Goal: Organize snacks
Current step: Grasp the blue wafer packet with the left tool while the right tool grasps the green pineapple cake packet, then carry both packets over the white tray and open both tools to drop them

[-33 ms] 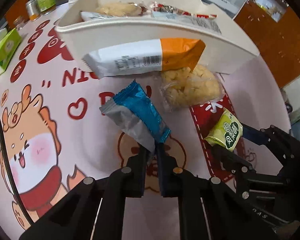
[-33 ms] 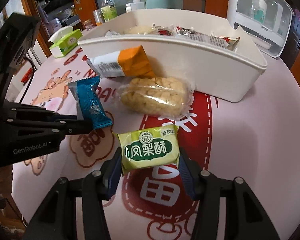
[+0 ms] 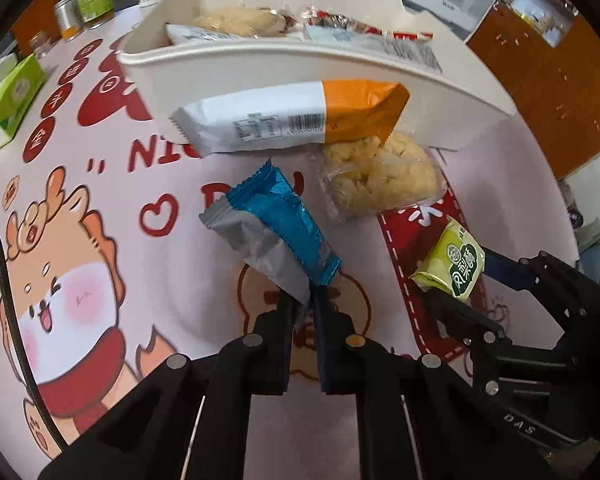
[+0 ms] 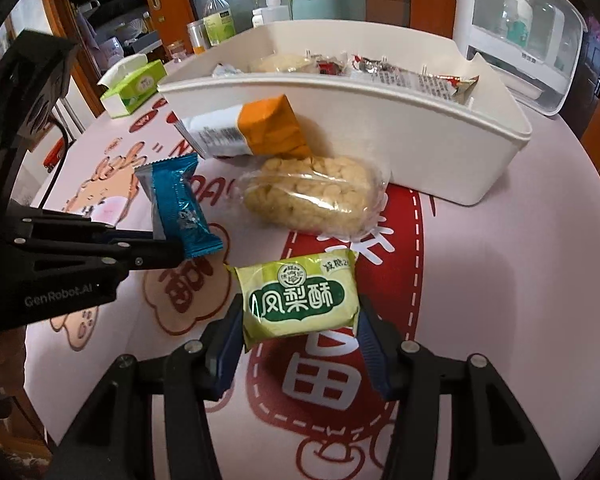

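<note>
Tissues in a green cardboard box (image 4: 134, 87) sit at the table's far left edge. Next, the left gripper (image 3: 310, 300) is pinched tight on the end seam of a blue-and-silver foil snack packet (image 3: 274, 224), lifted off the pink cartoon-printed tablecloth (image 3: 100, 208). Further right lie a white-and-orange wrapped bar (image 3: 288, 118) and a clear bag of pale puffed pieces (image 3: 376, 176) — both just before the long white plastic bin (image 4: 420, 140). Right gripper (image 4: 300, 320) clamps a green pineapple-cake packet (image 4: 298, 298), its jaws having just closed in.
</note>
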